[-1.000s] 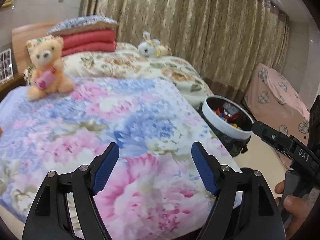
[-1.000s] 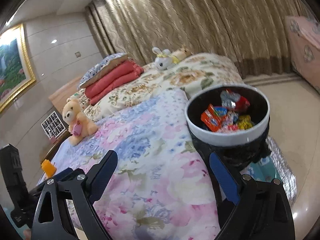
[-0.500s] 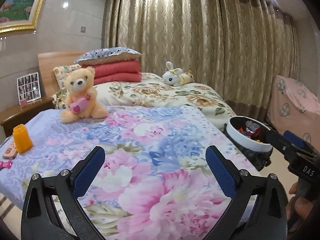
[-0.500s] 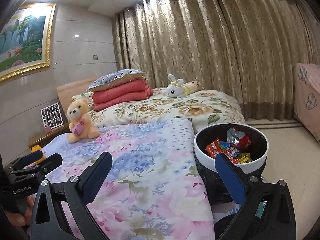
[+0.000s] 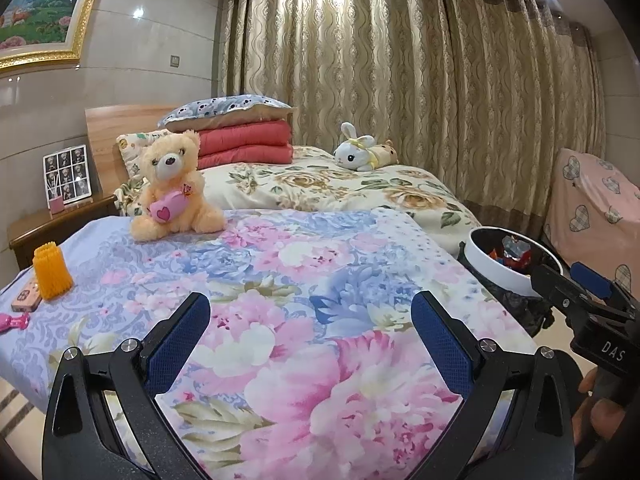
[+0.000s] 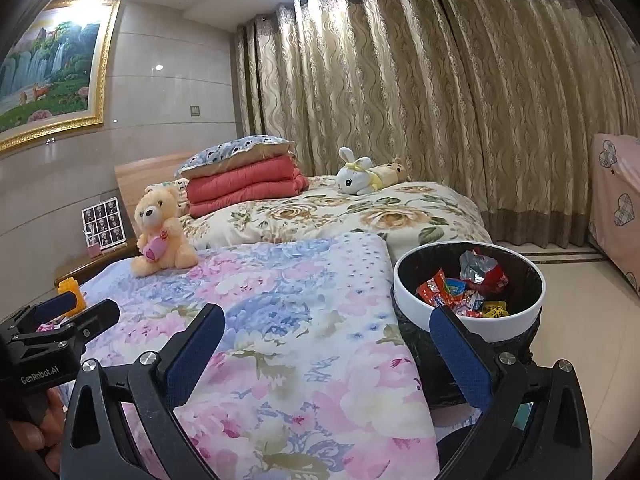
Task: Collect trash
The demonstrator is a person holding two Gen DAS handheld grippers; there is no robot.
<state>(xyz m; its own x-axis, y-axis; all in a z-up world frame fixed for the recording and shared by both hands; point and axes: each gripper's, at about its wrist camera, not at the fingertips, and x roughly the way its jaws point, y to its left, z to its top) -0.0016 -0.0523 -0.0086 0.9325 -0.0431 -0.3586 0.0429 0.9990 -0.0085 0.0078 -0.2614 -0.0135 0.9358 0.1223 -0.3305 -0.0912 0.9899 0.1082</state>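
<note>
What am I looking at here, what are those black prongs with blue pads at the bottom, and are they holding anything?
No machine here: a person holds a two-finger gripper in each hand, each with a camera looking along its fingers. One picture comes from the left gripper, the other from the right gripper. Both stand open and hold nothing. Below them lies a floral quilt on a bed. On it sit a teddy bear, an orange bristly object, a phone and a pink item I cannot identify. Farther back are a plush rabbit and folded red blankets. Beside the bed stands a trash bin containing snack wrappers.
</note>
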